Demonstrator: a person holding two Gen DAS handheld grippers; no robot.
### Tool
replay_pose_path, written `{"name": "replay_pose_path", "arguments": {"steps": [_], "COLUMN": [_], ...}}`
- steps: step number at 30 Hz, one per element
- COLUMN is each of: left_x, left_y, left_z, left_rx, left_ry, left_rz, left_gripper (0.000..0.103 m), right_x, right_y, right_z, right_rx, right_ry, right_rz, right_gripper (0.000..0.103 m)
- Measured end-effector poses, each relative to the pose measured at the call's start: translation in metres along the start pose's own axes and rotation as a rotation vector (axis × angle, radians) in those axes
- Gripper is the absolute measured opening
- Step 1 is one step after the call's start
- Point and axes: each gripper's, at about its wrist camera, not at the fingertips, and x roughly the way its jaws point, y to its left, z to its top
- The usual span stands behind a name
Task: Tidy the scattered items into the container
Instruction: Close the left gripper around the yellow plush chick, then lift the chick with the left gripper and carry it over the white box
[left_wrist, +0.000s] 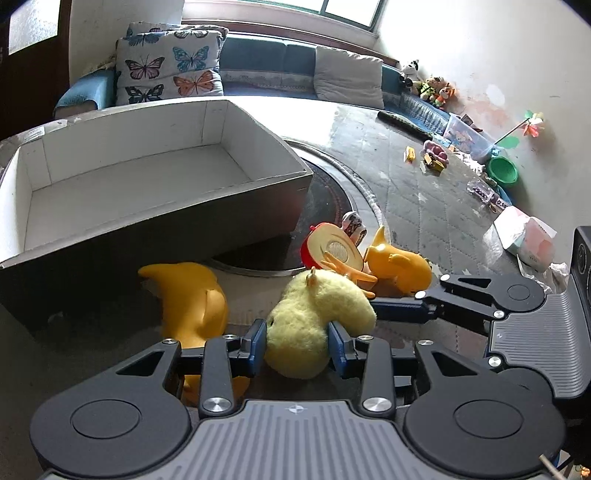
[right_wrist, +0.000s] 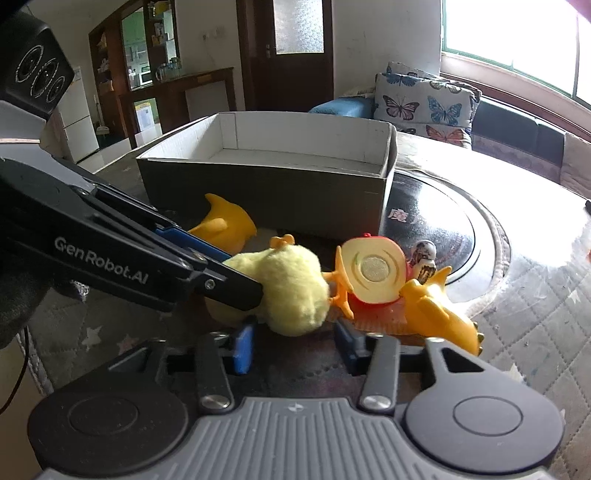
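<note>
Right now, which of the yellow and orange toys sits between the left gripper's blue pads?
The fluffy pale-yellow plush chick; both glossy orange plastic toys lie outside the left gripper.

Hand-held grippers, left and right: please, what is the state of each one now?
Left hand-held gripper: closed on the yellow plush duck.
Right hand-held gripper: open, holding nothing; its fingers lie beside the duck.

The box sits on the table ahead of me, nothing in it. Before its near wall lie a duck, then a chick between my left claw's pads, a half apple and another duck rightward.
</note>
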Motion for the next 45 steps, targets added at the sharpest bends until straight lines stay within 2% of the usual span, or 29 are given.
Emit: {"name": "replay_pose_path", "arguments": {"steps": [9,17,23,27,32,37,45], "left_x": [0.002,-0.009,-0.031,-0.043,-0.044,-0.027,0.013], "left_y": [0.001,-0.003,-0.003,-0.003,0.008,0.027,0.059], "left_z": [0.005,0.004,0.011,0.024,0.051,0.08,0.109], "left_rx": [0.011,0.036,0.03,0.039,0.035,0.018,-0.038], "left_ry": [-0.009,-0.042,-0.104,-0.156,-0.2,-0.206,-0.151], "left_rz": [-0.005,-0.001,-0.007,0.012,0.043,0.074,0.083], "left_gripper": [0.039,0.039,0.039,0.039,0.039,0.039,0.037], "right_x": [0.0,-0.011,-0.026,-0.034,-0.027,-0.002,0.045], "right_y": [0.002,0.009,0.015,0.016,0.013,-0.001,-0.024], "right_z": [0.003,0.009,0.016,0.034,0.062,0.093,0.118], "right_rx": [-0.032,-0.089,-0.118,-0.145,-0.185,-0.201,-0.175], "right_ry": [-0.029,-0.065,-0.118,-0.167,-0.21,-0.212,-0.139], "right_rz": [0.023,0.01,0.003,-0.009,-0.017,-0.022,-0.009], "right_gripper": [0.049,0.048,0.048,0.048,0.048,0.047,0.047]}}
